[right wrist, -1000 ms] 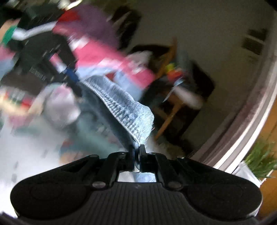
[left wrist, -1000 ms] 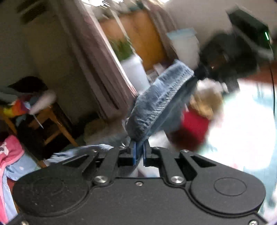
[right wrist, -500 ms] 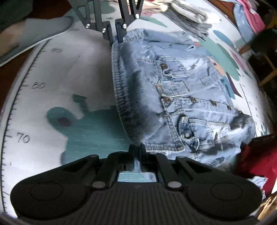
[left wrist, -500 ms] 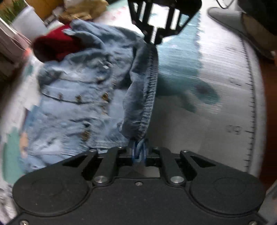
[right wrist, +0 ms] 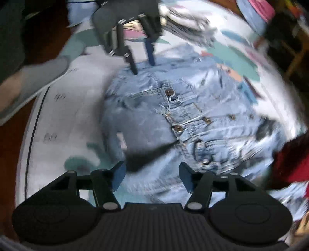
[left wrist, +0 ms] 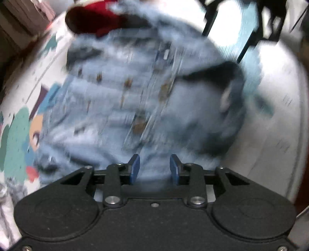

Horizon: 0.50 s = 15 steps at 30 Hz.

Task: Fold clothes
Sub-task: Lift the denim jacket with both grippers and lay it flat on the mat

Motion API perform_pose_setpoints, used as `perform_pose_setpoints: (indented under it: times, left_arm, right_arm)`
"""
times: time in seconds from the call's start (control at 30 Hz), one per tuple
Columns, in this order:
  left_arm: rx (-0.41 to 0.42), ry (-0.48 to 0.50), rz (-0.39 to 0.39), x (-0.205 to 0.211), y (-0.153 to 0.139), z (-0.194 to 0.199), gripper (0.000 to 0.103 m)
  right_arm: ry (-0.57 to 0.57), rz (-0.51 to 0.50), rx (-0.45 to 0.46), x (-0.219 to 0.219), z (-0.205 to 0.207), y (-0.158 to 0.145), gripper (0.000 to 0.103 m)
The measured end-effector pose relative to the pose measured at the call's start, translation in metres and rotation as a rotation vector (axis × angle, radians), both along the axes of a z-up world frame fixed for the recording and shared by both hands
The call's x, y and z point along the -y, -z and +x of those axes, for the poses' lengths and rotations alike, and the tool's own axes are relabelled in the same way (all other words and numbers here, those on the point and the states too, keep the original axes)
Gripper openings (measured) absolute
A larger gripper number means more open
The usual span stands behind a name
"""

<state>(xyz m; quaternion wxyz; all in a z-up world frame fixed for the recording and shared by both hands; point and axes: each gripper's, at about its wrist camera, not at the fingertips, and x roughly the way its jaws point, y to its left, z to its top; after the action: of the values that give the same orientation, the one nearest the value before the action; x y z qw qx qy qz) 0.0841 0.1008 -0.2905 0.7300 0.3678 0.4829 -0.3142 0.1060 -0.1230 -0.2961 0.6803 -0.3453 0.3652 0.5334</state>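
The denim jacket [right wrist: 193, 119] lies spread on a white play mat [right wrist: 63, 119] printed with teal shapes, its buttoned front facing up and one edge folded over onto itself. The left gripper [left wrist: 154, 168] points down at it with its blue pads parted; its jaws have just been opening, and the hem lies in the gap between them with neither pad pressing on it. The right gripper [right wrist: 150, 177] stands wider apart; its jaws too have just been opening, and denim lies loose below the gap, not clamped. Ahead of the right gripper, the left gripper's fingers hang over the jacket's far edge. A red garment [left wrist: 96, 17] lies beyond the jacket from the left gripper, touching it
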Motion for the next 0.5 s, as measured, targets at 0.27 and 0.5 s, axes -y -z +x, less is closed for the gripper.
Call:
perform_pose_setpoints:
  times: [0.27, 0.5]
  left_arm:
    - [-0.350, -0.132, 0.056, -0.036, 0.030, -0.020, 0.038]
    - [-0.180, -0.204, -0.083, -0.035, -0.013, 0.002, 0.038]
  right_arm:
    - [-0.144, -0.135, -0.077, -0.020, -0.029, 0.033, 0.060]
    - [-0.202, -0.081, -0.029, -0.022, -0.047, 0.016, 0.060]
